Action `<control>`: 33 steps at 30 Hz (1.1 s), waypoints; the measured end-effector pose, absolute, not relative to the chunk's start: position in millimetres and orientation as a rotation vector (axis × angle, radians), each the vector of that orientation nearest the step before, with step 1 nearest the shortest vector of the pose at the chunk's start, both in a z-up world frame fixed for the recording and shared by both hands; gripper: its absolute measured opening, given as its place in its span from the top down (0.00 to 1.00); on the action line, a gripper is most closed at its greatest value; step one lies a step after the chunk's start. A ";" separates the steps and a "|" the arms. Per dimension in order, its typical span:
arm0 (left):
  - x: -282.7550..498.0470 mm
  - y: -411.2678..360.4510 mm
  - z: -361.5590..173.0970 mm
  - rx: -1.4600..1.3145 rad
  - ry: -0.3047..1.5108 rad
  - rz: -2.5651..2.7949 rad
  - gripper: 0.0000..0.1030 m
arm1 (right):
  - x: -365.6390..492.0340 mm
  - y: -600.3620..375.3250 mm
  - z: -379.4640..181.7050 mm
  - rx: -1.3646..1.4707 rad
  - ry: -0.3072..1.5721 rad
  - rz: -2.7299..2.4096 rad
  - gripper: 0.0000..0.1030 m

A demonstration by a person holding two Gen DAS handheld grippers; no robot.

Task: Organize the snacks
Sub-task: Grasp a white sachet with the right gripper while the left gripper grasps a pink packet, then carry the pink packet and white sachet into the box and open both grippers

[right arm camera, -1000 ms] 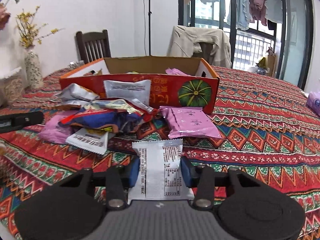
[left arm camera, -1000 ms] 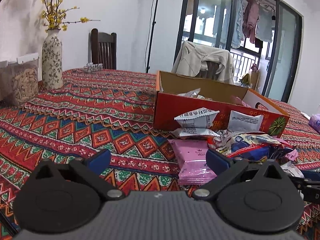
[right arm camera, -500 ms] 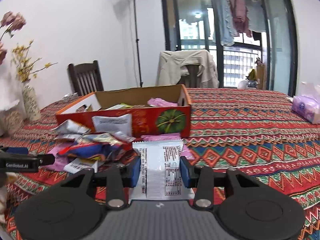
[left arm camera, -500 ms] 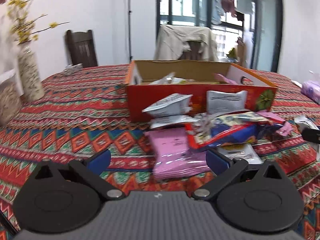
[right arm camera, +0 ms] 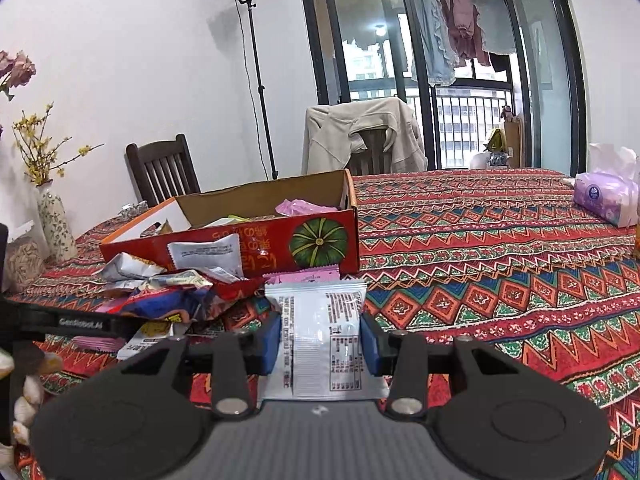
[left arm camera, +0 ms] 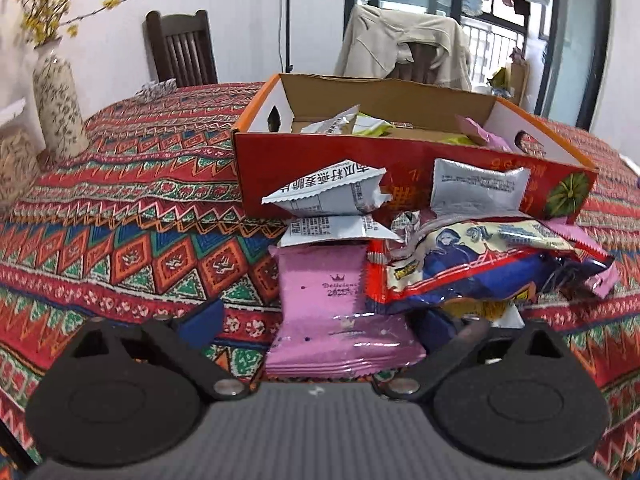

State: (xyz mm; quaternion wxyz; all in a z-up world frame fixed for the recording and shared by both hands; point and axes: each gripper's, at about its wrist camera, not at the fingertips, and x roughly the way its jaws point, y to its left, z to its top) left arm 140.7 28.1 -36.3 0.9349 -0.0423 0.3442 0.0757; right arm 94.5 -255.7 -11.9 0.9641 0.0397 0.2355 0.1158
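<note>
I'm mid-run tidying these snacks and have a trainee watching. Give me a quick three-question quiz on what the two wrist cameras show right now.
1. True or false: the right gripper holds a white snack packet.
2. Which packet lies between the left gripper's closing jaws? A) silver B) pink C) green
3. Fill in: a beige jacket hangs over a ____ behind the red box.

Key: 1. True. 2. B, the pink packet on the tablecloth, pads not yet pressing it. 3. Chair.
</note>
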 end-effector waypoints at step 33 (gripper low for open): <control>95.3 53.7 -24.9 -0.091 0.580 0.189 0.40 | 90.1 -255.5 -13.0 0.070 0.473 0.243 0.60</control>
